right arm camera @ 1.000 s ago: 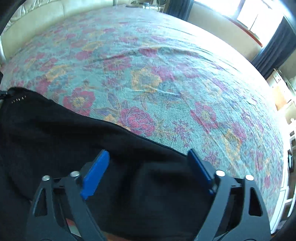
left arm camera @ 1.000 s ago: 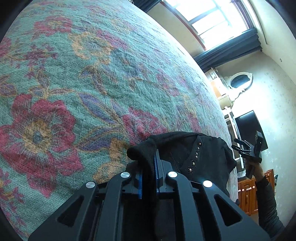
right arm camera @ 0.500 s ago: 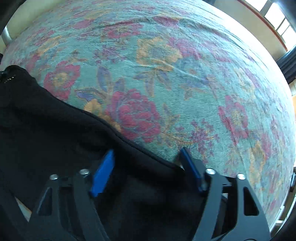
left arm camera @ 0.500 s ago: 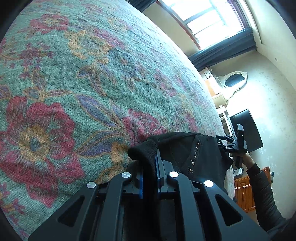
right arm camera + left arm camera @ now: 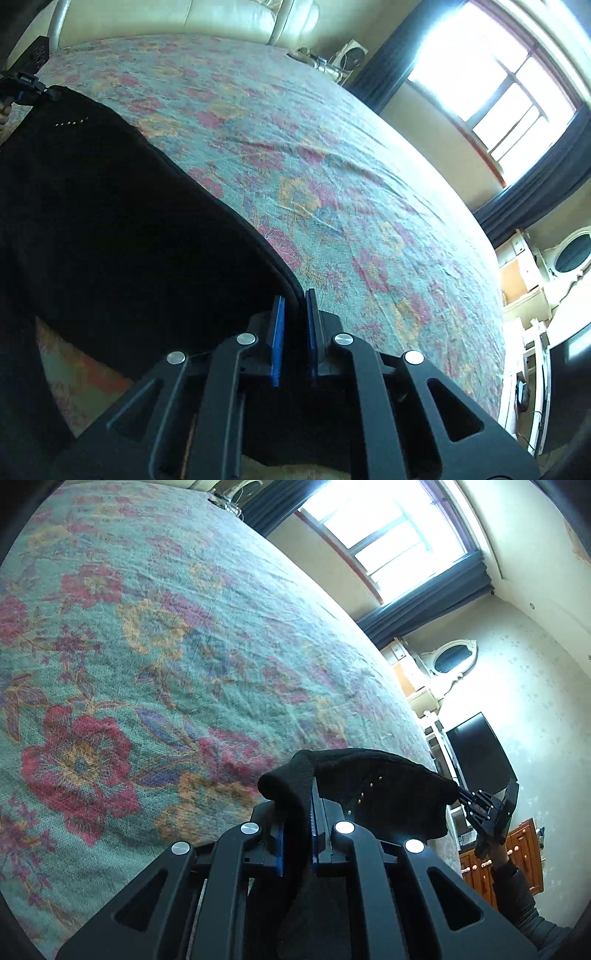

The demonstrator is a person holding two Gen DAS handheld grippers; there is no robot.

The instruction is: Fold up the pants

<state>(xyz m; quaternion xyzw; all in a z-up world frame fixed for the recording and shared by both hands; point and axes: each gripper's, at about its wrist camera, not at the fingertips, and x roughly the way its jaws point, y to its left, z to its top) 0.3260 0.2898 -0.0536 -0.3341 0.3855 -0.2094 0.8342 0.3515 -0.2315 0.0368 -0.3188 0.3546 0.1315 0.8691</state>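
- Nearest to us, the left gripper [image 5: 295, 805] is clamped on a bunched corner of the black pants [image 5: 373, 794], the cloth pinched between its blue pads [image 5: 279, 843].
- Our right gripper [image 5: 294, 306] has just been closing, and its jaws now pinch the seamed edge of the pants [image 5: 110, 229], with the fabric running up between the pads.
- Between the two grips we hold the pants stretched over the near side of the floral bedspread [image 5: 332, 177]; a row of small studs [image 5: 70, 121] shows near the left-hand end.
- Farther off, beyond the bed, we see a bright window [image 5: 388, 535] with dark curtains [image 5: 424, 605], an oval mirror [image 5: 452, 661] and a dark screen [image 5: 476, 753].
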